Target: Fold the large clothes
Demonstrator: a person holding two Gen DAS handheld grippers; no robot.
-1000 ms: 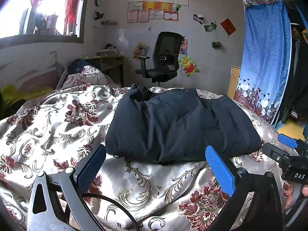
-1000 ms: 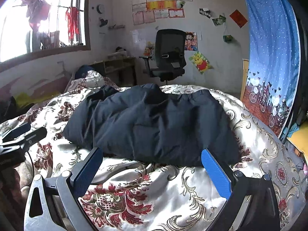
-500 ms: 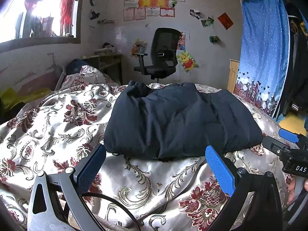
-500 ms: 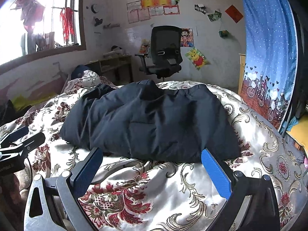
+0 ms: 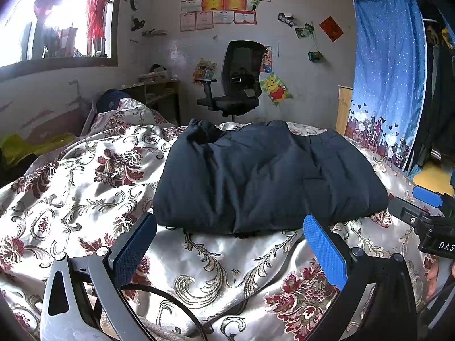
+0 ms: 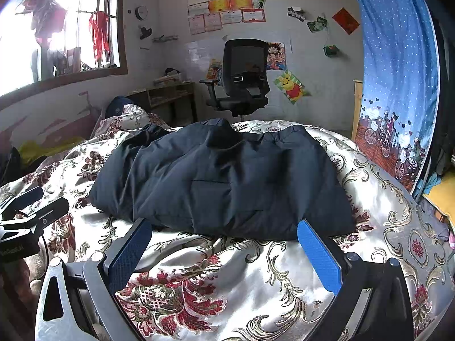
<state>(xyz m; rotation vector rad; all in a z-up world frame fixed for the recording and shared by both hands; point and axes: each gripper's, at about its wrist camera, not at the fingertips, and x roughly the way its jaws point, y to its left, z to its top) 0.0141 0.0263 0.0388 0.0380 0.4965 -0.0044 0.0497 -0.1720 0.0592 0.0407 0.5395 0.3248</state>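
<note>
Bedroom; floral bedspread (image 5: 85,187) carries a folded dark jacket (image 5: 267,176) mid-bed. Left gripper (image 5: 227,244) and right gripper (image 6: 224,244) gape empty; the puffy fold may spring open.

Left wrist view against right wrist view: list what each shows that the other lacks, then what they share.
Only the left wrist view shows the right gripper at its right edge. Only the right wrist view shows the left gripper at its left edge and a cartoon-character poster unobstructed beside the chair. Both show the folded dark navy padded jacket on the floral satin bedspread, the black office chair and open jaws.
</note>
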